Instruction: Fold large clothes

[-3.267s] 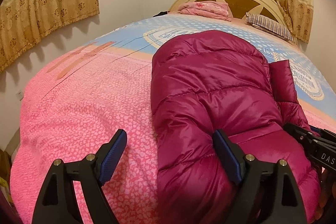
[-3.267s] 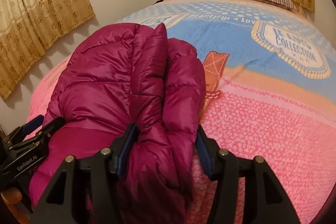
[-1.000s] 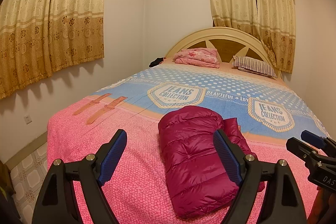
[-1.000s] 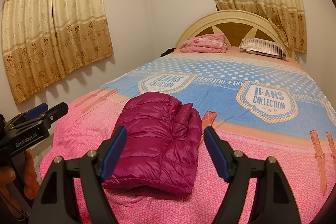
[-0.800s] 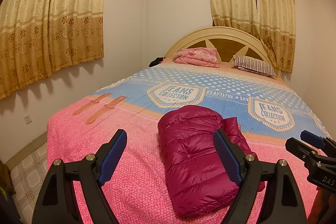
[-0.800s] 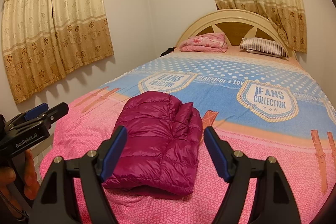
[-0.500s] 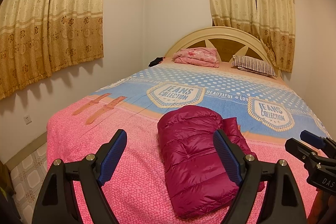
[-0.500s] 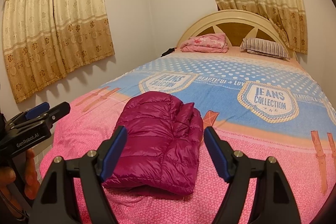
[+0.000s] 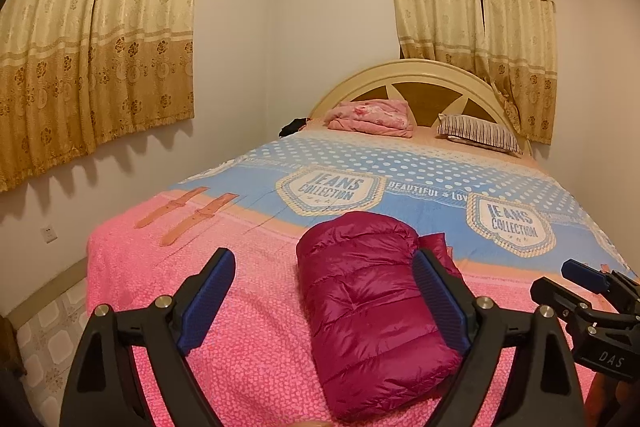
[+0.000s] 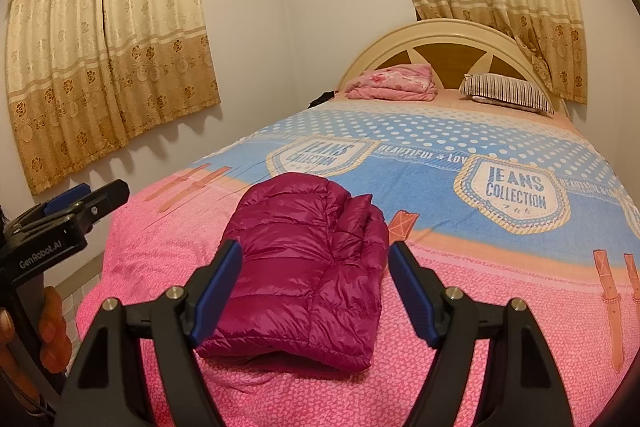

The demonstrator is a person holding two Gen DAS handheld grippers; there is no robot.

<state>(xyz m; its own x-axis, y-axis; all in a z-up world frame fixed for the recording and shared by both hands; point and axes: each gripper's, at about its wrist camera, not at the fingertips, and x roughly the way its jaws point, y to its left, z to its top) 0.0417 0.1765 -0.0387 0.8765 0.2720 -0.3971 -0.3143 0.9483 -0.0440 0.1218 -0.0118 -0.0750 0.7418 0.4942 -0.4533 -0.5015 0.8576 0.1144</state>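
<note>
A magenta puffer jacket point(image 9: 372, 303) lies folded into a compact bundle on the pink end of the bed; it also shows in the right wrist view point(image 10: 308, 267). My left gripper point(image 9: 322, 295) is open and empty, held back from the bed's foot, apart from the jacket. My right gripper point(image 10: 314, 287) is open and empty, also held back from the jacket. Each gripper shows at the edge of the other's view: the right gripper in the left wrist view point(image 9: 588, 291), the left gripper in the right wrist view point(image 10: 72, 203).
The bed point(image 9: 248, 347) has a pink and blue "Jeans Collection" cover. A folded pink blanket point(image 9: 372, 117) and a striped pillow point(image 9: 478, 135) lie by the headboard point(image 9: 420, 75). Curtains point(image 9: 92, 39) hang on the left and back walls. Tiled floor point(image 9: 48, 343) lies left of the bed.
Since 3.3 s ago both grippers let go of the jacket and pulled well back from it. Over the last second almost nothing has moved.
</note>
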